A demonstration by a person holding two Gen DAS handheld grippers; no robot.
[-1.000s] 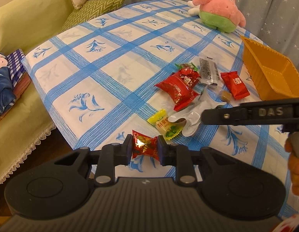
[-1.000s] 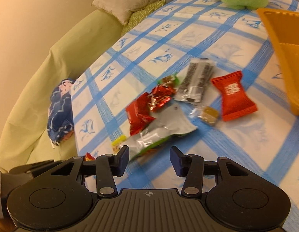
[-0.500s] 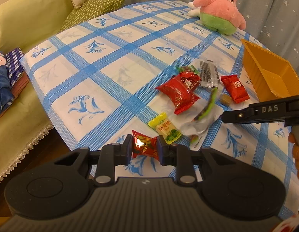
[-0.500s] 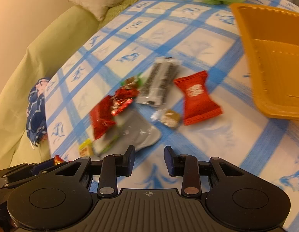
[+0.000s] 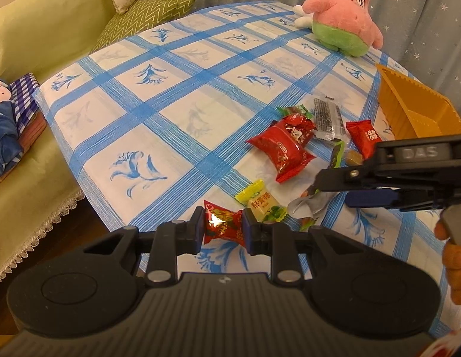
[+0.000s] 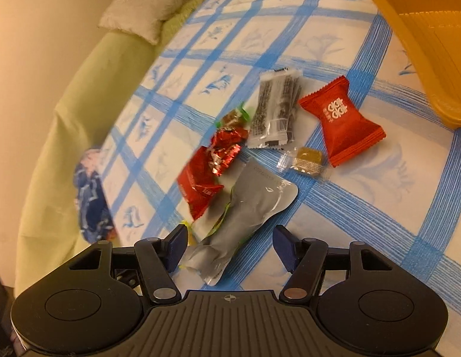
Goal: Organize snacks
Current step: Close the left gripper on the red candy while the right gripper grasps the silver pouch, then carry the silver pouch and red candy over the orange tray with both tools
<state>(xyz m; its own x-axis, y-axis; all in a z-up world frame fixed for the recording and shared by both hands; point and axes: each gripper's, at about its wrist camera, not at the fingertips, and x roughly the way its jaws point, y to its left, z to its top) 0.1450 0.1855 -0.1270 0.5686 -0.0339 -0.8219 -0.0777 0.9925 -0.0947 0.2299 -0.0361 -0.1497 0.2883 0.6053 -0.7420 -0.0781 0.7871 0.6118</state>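
1. Up front, the left gripper (image 5: 223, 230) pinches a red foil candy (image 5: 223, 228), its far end hidden behind one pad.
2. Just opened, the right gripper (image 6: 230, 245) straddles a silver pouch (image 6: 245, 217) untouched; the orange tray (image 6: 423, 29) ahead-right is cropped.

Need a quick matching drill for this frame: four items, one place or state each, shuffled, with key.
1. small red candy
2. silver pouch
3. orange tray
4. pink plush

A. far end of the table
B. clamped in the left gripper
C. right edge of the table
D. between the open fingers of the right gripper, unpinched

Pairs: 1-B, 2-D, 3-C, 4-A
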